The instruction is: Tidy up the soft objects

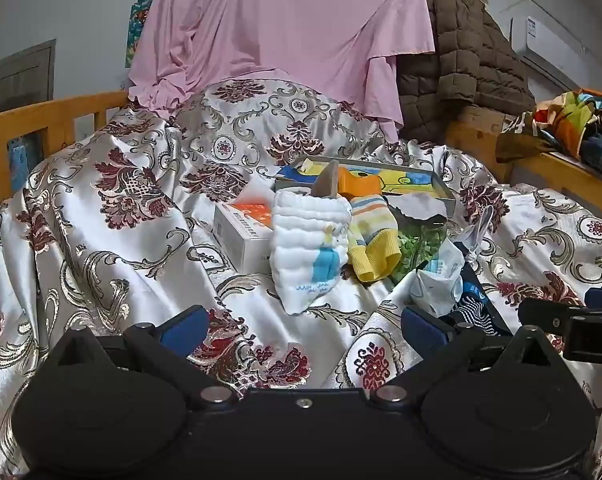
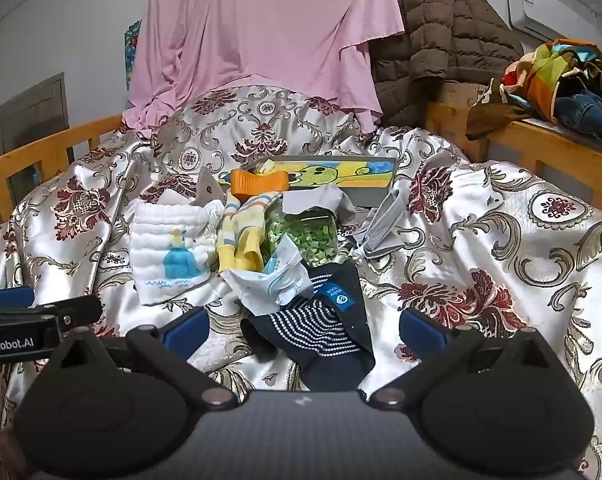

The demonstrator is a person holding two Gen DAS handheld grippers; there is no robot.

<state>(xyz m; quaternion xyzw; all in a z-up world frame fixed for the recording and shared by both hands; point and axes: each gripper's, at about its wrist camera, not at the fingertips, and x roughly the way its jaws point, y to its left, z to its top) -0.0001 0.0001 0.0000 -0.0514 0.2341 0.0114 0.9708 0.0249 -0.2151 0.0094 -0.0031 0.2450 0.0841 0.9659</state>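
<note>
Above the quilt, both grippers (left, right) gape wide, holding nothing.

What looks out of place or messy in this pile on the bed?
The soft items lie jumbled: a navy striped sock under a crumpled wrapper, yellow striped socks beside the white cloth, mixed with a white box.
</note>
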